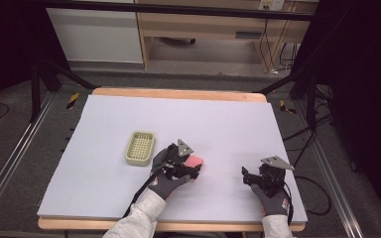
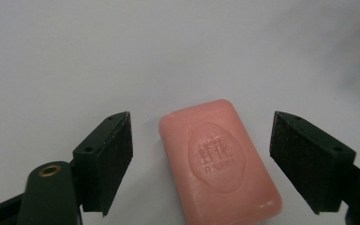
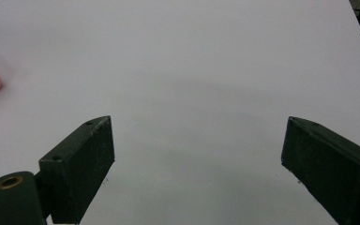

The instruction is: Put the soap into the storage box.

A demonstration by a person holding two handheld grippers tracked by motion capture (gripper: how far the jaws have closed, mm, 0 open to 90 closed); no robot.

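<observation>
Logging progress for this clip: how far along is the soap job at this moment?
Early stage. Done: the left gripper is open with its jaws on either side of the pink soap bar, gaps showing on both sides. In hand: closing on the bar, which lies flat on the white table surface, apart from the green soap dish. Left, likely: grasp, lift and place it in the dish. The right gripper is open over bare surface.

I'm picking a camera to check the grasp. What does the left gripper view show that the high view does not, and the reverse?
Left gripper view alone: the lettering stamped on the pink soap bar, which lies between the open jaws of the left tool, gaps on both sides. High view alone: the soap dish, the right tool, the table edges. Both: the soap, the left tool, the white table.
</observation>
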